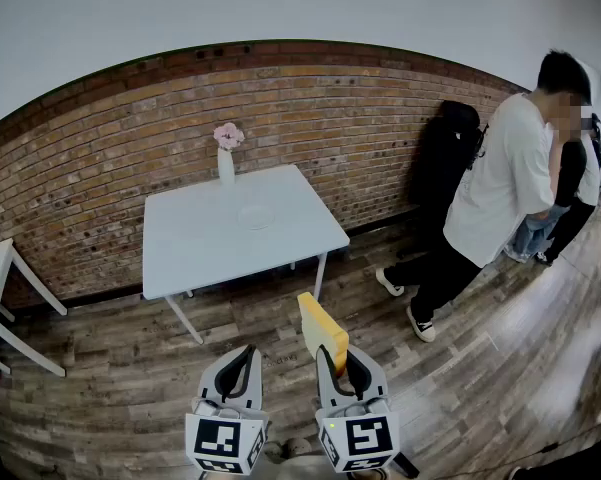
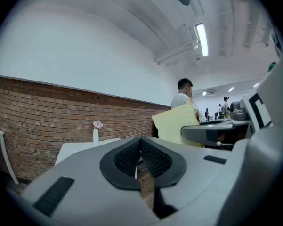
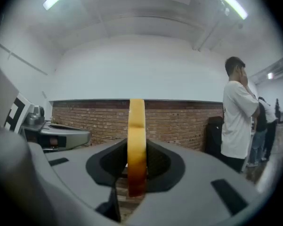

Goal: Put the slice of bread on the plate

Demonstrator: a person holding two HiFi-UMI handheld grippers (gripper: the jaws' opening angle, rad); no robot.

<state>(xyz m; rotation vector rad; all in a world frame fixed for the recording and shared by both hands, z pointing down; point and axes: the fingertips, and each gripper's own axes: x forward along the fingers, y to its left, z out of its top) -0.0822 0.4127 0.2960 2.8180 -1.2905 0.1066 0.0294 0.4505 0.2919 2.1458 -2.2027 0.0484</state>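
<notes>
Pinching the slice of bread [image 1: 323,330] upright in the right hand-held gripper [image 1: 332,354]; left hand-held gripper [image 1: 242,356] closed, empty; plate [image 1: 257,217] far off on the counter [image 1: 195,258].

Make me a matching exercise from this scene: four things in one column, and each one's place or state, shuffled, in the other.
1. slice of bread
2. plate
3. vase
4. left gripper

A. jaws together, nothing between them
B. near the middle of the white table
C. at the table's far edge, by the brick wall
D. upright, clamped in the right gripper

Pairs: 1-D, 2-B, 3-C, 4-A
</notes>
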